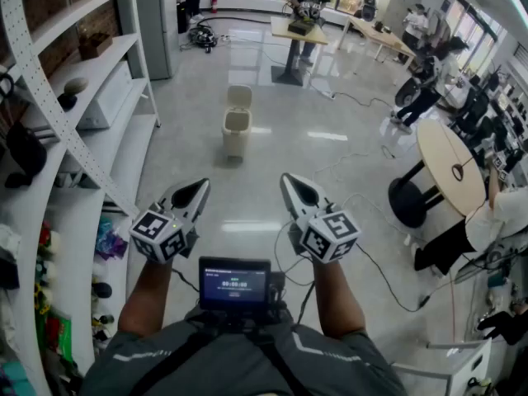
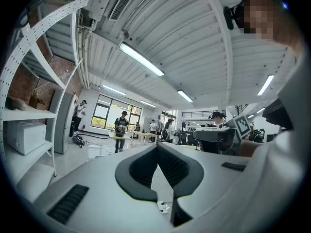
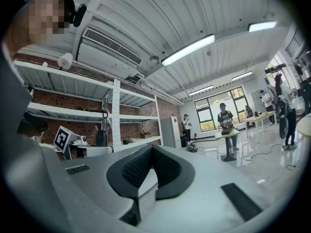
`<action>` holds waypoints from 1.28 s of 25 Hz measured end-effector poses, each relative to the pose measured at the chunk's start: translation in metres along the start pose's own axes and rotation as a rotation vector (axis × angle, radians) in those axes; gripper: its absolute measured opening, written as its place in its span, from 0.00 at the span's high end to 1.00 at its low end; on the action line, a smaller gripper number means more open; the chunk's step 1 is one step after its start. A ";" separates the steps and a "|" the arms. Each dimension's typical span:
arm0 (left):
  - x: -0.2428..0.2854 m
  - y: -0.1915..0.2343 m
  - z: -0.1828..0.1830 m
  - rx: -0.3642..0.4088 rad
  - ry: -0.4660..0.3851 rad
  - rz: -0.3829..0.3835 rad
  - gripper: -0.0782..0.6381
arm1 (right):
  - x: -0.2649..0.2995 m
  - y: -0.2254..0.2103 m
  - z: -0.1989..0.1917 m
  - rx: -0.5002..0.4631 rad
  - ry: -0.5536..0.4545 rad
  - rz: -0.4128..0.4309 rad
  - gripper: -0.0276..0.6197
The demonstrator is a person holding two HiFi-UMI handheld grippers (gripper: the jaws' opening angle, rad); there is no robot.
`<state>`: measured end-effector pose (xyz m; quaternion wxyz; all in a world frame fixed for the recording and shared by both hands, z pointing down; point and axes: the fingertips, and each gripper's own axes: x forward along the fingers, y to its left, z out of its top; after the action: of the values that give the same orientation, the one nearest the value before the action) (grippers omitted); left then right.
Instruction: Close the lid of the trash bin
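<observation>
A small beige trash bin (image 1: 236, 132) stands on the glossy floor a few steps ahead, its lid (image 1: 239, 96) swung up and open at the back. My left gripper (image 1: 202, 186) and right gripper (image 1: 287, 179) are held side by side at waist height, well short of the bin, both shut and empty. In the left gripper view the jaws (image 2: 157, 147) meet at their tips, and the bin (image 2: 94, 151) shows small and far to their left. The right gripper view shows its jaws (image 3: 151, 147) also pressed together; the bin is not visible there.
White shelving (image 1: 82, 130) with assorted items runs along the left. A round wooden table (image 1: 450, 165) and a seated person (image 1: 495, 221) are at the right. Cables (image 1: 375, 266) trail across the floor. A person stands at a far table (image 1: 299, 28).
</observation>
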<state>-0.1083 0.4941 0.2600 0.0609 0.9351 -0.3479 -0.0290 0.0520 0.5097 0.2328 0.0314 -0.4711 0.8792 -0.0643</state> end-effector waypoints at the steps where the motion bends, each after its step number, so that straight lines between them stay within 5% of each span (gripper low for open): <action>1: -0.001 0.000 0.001 -0.002 -0.001 -0.002 0.89 | 0.000 0.003 0.000 -0.006 -0.001 0.005 0.95; 24: -0.021 0.023 0.001 -0.017 -0.002 -0.029 0.89 | 0.024 0.035 -0.003 -0.011 -0.009 0.016 0.95; 32: -0.039 0.049 0.005 -0.038 -0.020 -0.071 0.89 | 0.046 0.057 -0.007 -0.023 0.001 -0.045 0.94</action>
<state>-0.1699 0.4827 0.2624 0.0740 0.9452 -0.3145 -0.0473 -0.0209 0.5033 0.2322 0.0241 -0.4912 0.8690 -0.0548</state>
